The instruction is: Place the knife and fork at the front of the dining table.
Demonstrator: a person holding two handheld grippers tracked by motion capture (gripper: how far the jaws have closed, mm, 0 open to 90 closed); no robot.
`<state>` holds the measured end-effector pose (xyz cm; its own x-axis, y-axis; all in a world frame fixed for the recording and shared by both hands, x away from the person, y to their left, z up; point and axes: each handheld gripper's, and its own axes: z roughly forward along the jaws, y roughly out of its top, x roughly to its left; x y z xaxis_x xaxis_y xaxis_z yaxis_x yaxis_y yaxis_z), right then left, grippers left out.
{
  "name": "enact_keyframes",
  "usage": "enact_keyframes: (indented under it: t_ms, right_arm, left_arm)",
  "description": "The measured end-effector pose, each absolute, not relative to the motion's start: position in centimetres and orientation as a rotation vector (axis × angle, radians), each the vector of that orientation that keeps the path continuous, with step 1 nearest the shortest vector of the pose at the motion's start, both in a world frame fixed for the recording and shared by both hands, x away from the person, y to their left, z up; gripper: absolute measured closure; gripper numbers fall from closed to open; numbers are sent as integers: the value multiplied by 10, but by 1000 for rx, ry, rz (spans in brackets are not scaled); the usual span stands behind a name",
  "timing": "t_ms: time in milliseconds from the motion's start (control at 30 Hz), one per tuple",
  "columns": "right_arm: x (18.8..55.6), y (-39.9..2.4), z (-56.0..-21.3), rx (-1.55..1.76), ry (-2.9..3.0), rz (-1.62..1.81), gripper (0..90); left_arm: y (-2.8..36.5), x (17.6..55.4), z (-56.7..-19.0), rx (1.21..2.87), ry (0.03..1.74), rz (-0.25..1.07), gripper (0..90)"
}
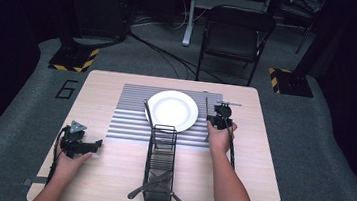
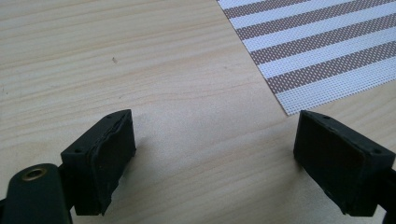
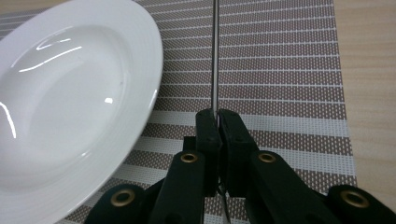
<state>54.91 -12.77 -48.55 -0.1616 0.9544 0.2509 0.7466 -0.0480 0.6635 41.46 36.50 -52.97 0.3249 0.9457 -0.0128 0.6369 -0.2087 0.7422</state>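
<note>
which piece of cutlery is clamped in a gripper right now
The thin utensil lying over the striped placemat right of the white plate; the right gripper is shut on it. The others sit in the wire caddy.

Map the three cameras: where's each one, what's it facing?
High view: above the person's side, facing forward and down on the table; forearms, both grippers show.
Left gripper view: on the left gripper, jaws open over bare wood.
Right gripper view: on the right gripper, shut on a thin utensil beside the plate.
Shared: the striped mat.
</note>
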Motion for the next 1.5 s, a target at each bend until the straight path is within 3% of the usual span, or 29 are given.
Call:
enact_keyframes:
  t_ms: [1000, 1500]
  right_arm:
    - [557, -122, -504, 1912, 1887, 1008, 874]
    - [553, -133, -499, 1884, 1891, 996, 816]
  left_arm:
    - [365, 415, -530, 1941, 1387, 605, 126]
    - [365, 415, -530, 1939, 1387, 606, 127]
